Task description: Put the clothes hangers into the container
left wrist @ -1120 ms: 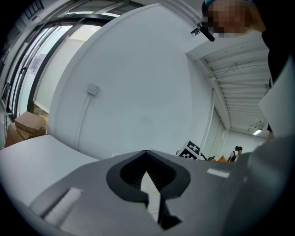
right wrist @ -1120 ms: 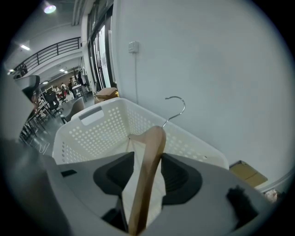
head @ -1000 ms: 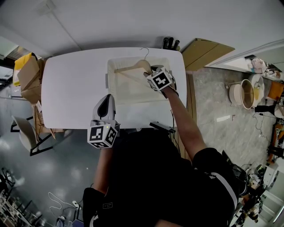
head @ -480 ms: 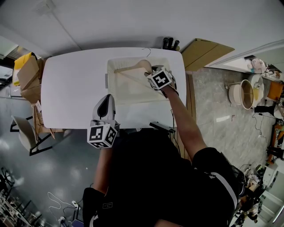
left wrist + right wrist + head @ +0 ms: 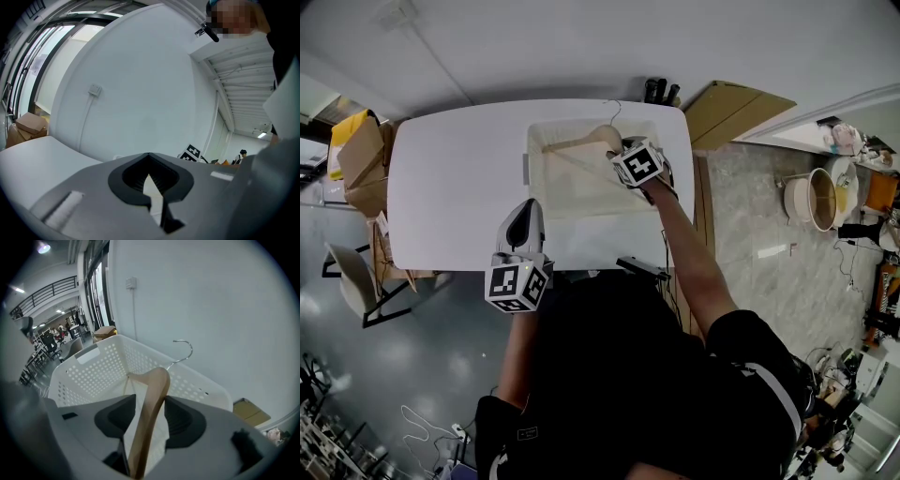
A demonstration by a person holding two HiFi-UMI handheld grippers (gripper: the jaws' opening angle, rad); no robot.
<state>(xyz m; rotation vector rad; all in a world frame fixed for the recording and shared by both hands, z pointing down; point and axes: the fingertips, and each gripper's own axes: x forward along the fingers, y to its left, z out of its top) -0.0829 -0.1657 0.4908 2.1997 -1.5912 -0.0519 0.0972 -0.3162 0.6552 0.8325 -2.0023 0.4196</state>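
A white perforated container [image 5: 553, 192] stands on the right half of the white table [image 5: 450, 187]. Over its far right part my right gripper [image 5: 621, 152] is shut on a wooden clothes hanger [image 5: 579, 142], whose metal hook [image 5: 609, 111] points past the far rim. In the right gripper view the hanger [image 5: 157, 380] runs up between the jaws of my right gripper [image 5: 149, 416], above the container [image 5: 93, 371]. Near the table's front edge my left gripper [image 5: 522, 217] hovers, and in its own view the left gripper [image 5: 152, 185] is shut and holds nothing.
Cardboard boxes [image 5: 356, 155] and a chair [image 5: 356, 281] stand left of the table. A flat cardboard sheet [image 5: 736, 108] lies on the floor to the right. Dark bottles [image 5: 661, 91] stand behind the table's far edge. A black clamp [image 5: 642, 267] sits at the near edge.
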